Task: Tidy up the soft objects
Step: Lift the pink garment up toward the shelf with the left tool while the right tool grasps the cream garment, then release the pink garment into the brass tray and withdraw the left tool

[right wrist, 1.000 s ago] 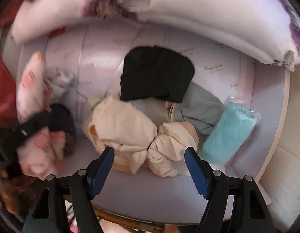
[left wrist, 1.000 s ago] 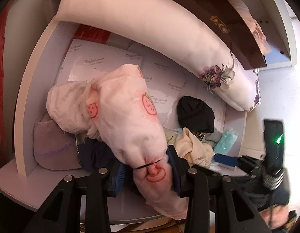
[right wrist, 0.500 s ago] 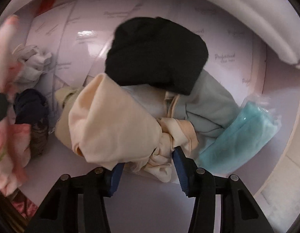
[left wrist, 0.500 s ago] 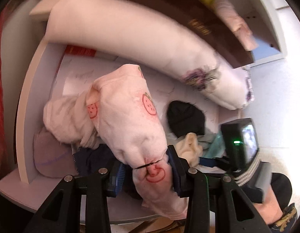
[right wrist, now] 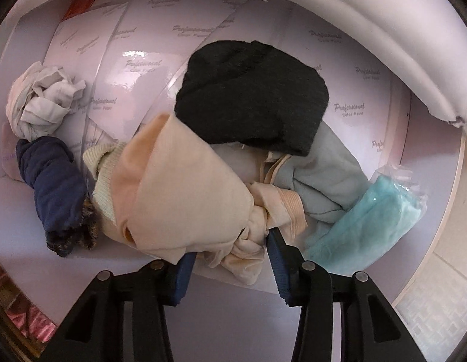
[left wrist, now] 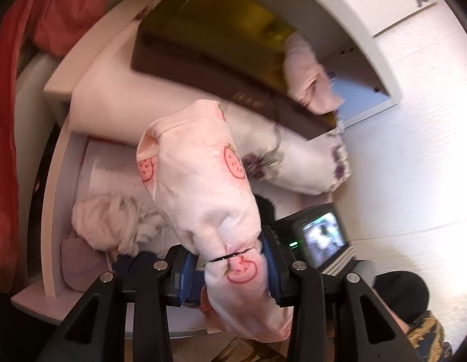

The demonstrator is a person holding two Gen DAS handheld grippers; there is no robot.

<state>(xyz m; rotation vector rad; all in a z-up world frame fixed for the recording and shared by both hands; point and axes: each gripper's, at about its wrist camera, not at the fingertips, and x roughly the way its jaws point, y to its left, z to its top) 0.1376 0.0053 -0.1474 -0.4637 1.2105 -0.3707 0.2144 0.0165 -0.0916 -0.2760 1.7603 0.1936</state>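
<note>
My left gripper (left wrist: 230, 267) is shut on a pink strawberry-print cloth bundle (left wrist: 203, 181) tied with a black band, and holds it up in front of the shelf. My right gripper (right wrist: 230, 259) has its jaws closed on the knotted end of a cream cloth bundle (right wrist: 179, 193) lying on the shelf floor (right wrist: 233, 310). Behind it lie a black knit hat (right wrist: 254, 96), a pale grey-green garment (right wrist: 327, 175) and a bagged turquoise cloth (right wrist: 369, 226). To the left lie a navy rolled cloth (right wrist: 52, 184) and a crumpled white cloth (right wrist: 43, 102).
A long white floral pillow (left wrist: 293, 157) lies along the back of the shelf, also seen in the right wrist view (right wrist: 369, 30). A brown and gold box (left wrist: 221, 48) rests above it. A red fabric (left wrist: 10, 90) hangs at left. A lilac hat (left wrist: 79, 262) sits by the shelf wall.
My left gripper has lifted the pink bundle up and away from the shelf. My right gripper has moved in and closed on the cream bundle's knot.
</note>
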